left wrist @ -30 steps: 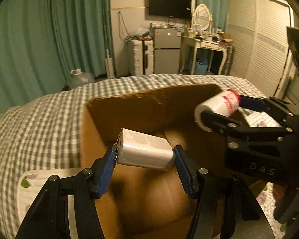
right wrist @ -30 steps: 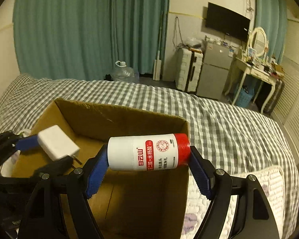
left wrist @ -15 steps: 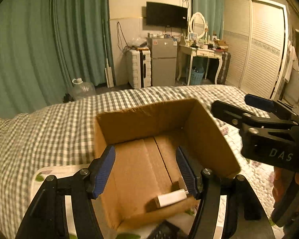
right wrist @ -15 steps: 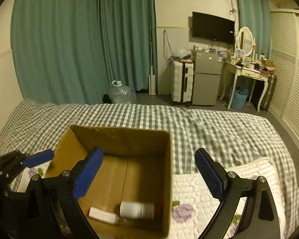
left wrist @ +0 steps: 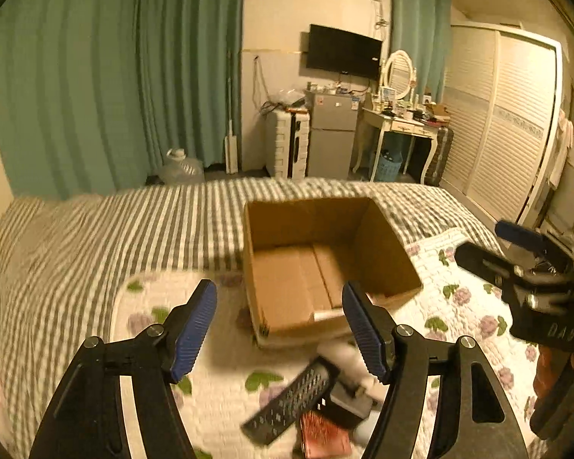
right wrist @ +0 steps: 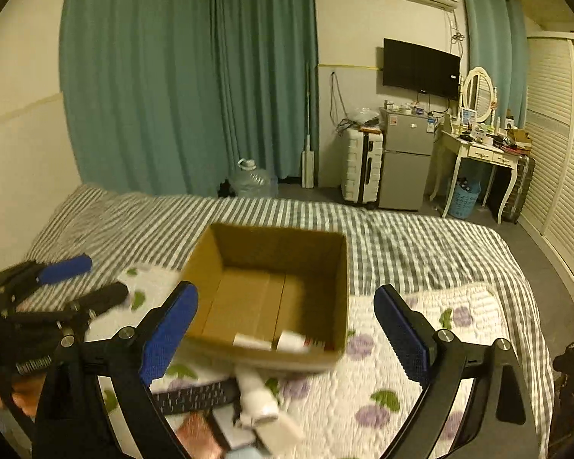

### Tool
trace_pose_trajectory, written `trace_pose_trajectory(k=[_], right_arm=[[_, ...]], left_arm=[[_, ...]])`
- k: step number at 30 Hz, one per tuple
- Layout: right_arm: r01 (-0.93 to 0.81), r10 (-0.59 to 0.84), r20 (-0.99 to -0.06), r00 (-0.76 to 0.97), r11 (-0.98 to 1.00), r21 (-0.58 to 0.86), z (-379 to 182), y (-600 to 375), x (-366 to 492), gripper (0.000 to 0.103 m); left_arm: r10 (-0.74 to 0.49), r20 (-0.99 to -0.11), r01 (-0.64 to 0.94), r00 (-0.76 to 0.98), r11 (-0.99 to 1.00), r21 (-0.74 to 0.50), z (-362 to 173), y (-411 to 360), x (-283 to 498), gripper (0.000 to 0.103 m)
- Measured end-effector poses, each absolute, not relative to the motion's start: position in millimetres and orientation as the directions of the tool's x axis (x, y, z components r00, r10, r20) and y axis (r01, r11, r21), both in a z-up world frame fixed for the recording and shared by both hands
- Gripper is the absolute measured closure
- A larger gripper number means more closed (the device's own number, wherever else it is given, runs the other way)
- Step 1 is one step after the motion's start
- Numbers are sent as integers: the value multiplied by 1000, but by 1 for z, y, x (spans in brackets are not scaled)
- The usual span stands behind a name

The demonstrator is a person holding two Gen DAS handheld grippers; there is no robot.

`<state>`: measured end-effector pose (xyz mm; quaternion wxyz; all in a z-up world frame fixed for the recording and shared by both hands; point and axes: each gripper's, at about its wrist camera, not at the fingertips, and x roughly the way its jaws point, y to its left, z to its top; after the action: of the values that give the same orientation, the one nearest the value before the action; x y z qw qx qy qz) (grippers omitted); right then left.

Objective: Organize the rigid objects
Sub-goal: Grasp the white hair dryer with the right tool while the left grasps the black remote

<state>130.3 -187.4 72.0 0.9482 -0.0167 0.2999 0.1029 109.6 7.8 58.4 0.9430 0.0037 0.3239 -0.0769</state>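
Note:
An open cardboard box point(left wrist: 382, 252) point(right wrist: 340, 287) stands on a floral quilted mat on the bed. Inside, against its near wall, lie a flat white box point(right wrist: 250, 341) and a white bottle with a red cap point(right wrist: 292, 341). My left gripper point(left wrist: 277, 287) hovers before the box; its jaws are opening and nothing is between them. My right gripper point(right wrist: 285, 290) is open and holds nothing, raised on the near side of the box. Each gripper shows in the other's view: right gripper point(left wrist: 482, 239), left gripper point(right wrist: 103, 277).
A blurred pile lies on the mat point(left wrist: 218, 359) in front of the box: a black perforated strip point(left wrist: 291, 405), a red item point(left wrist: 323, 436) and white items point(right wrist: 256, 397). A checked sheet point(right wrist: 421, 244) covers the bed beyond. Curtains, a suitcase, a fridge and a dressing table stand far behind.
Both grippers let go: the white box and the bottle left the jaws and now lie in the cardboard box. Both grippers drew back and up, and the pile came into view.

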Motion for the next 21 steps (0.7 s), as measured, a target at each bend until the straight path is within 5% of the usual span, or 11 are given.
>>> trace_pose_trajectory(k=[16,21], right_arm=[[-318,191,-766,614,948,-18,-68,-163,123,9],[-309,210,-814,542,950,39,-107,-161,148,20]], left_arm=[[-77,-775,125,627,992,2,-95,9,101,32],[-97,-808,156,581,988,-6,-123,7,105,32]])
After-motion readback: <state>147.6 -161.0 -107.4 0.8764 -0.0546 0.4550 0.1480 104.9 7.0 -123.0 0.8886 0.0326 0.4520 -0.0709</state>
